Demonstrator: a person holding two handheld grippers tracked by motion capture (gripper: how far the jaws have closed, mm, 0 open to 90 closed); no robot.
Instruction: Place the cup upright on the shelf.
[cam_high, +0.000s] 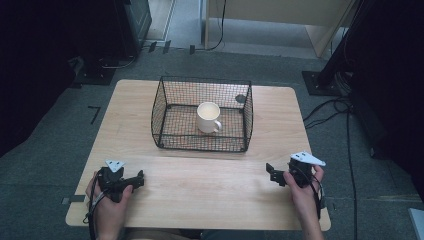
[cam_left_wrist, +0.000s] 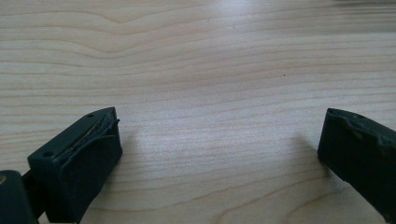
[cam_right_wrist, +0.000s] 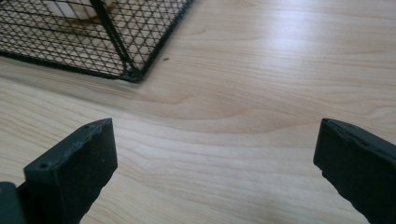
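Observation:
A white mug (cam_high: 208, 117) stands upright inside a black wire basket (cam_high: 165, 95) at the middle back of the wooden table (cam_high: 200, 180). My left gripper (cam_high: 139, 179) rests near the table's front left, held by a hand, its jaws wide apart over bare wood (cam_left_wrist: 219, 135). My right gripper (cam_high: 272, 174) sits at the front right, also open with nothing between its jaws (cam_right_wrist: 215, 158). In the right gripper view a corner of the wire basket (cam_right_wrist: 126, 70) lies ahead to the left, with a bit of the mug (cam_right_wrist: 70, 7) behind the mesh.
Grey carpet surrounds the table. Dark stands and cables (cam_high: 345, 115) lie on the floor to the right, and dark equipment (cam_high: 115, 30) stands at the back left. Bare wood stretches between the two grippers in front of the basket.

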